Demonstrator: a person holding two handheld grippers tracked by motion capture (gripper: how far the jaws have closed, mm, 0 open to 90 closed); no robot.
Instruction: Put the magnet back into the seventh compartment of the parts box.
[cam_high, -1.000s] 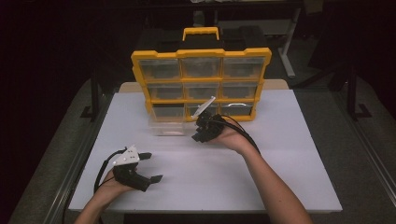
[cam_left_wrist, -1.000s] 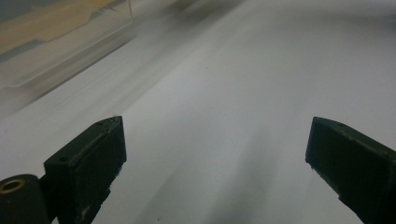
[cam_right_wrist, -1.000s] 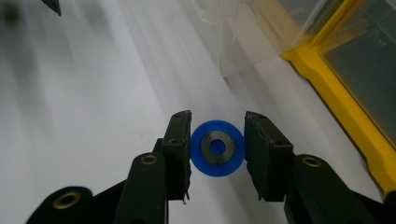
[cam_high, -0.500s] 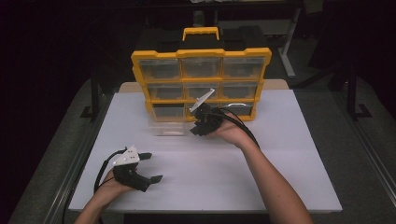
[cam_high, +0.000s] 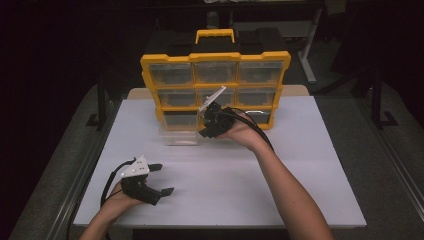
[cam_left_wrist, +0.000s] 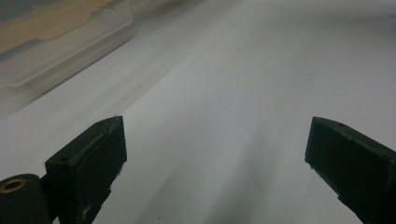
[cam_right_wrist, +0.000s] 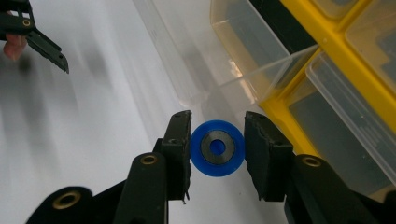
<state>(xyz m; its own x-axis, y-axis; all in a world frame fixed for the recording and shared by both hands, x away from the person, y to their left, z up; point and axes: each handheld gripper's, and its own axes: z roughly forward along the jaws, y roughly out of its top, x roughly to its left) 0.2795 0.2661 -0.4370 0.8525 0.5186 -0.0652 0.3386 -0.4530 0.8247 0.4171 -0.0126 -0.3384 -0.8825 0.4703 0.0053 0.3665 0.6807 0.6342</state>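
1. One small blue plastic disc with a grey metal centre (cam_right_wrist: 217, 149) sits pinched between the jaws of the right gripper (cam_right_wrist: 217, 151), held by its rim just in front of the yellow plastic organiser case with clear drawers (cam_high: 215, 87) that stands upright on the white table (cam_high: 300, 165).
2. Risk, as I judge it: the hold is on a thin round edge, so a tilt or a slackened squeeze could let the disc pop out and roll away from the organiser.
3. Another risk: the clear plastic drawer pulled out of the organiser's bottom row (cam_high: 179, 134) lies close below the right gripper (its walls are hard to see), so a careless approach could knock it or drop the disc outside it.
4. That pulled-out drawer looks empty in the right gripper view; the drawers in the organiser hold dark shapes too blurred to name.
5. Well away from the organiser, at the table's near edge, the left gripper (cam_high: 161, 179) rests with jaws spread wide and nothing between them.
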